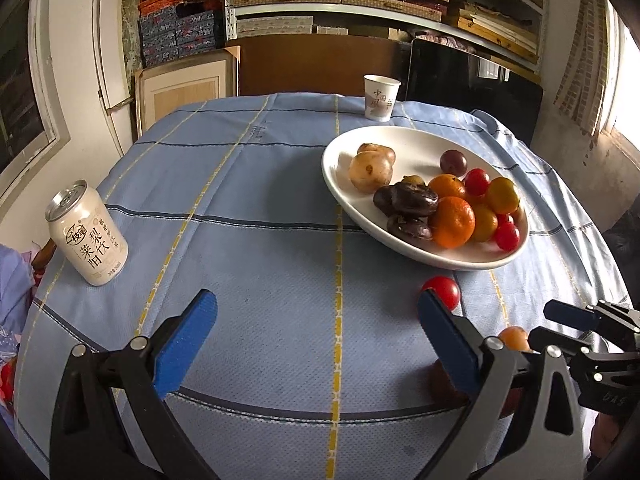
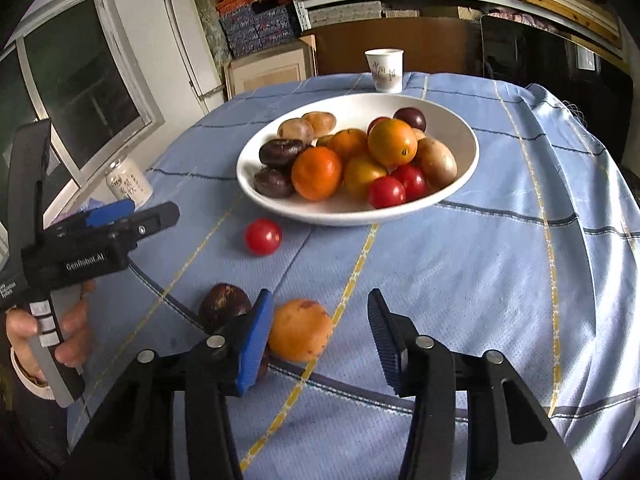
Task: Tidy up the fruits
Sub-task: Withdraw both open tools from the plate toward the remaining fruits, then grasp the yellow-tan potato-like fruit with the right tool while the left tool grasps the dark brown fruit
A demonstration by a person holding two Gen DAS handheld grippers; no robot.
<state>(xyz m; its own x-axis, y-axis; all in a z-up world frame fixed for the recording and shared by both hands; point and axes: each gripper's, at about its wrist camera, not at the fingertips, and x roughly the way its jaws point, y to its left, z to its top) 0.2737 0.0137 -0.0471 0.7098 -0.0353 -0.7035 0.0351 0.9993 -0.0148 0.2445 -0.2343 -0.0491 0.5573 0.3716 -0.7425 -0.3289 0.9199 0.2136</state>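
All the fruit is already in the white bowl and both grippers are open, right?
Not quite. Both grippers are open, but not all the fruit is in the white bowl. The right wrist view shows three pieces on the tablecloth: a red tomato, a dark round fruit and an orange-yellow fruit by the right gripper. The left gripper holds nothing.

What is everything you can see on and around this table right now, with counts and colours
plate: one, white, middle of the table, piled with orange, red, dark and tan fruit
tomato: one, red, on the cloth just in front of the plate
orange fruit: one, near table edge, between the right gripper's fingers
dark fruit: one, brown-purple, left of the orange fruit
can: one, cream, left side
paper cup: one, white, far edge
tablecloth: one, blue, striped
shelves: stacked boxes, behind
left gripper: open, empty
right gripper: open
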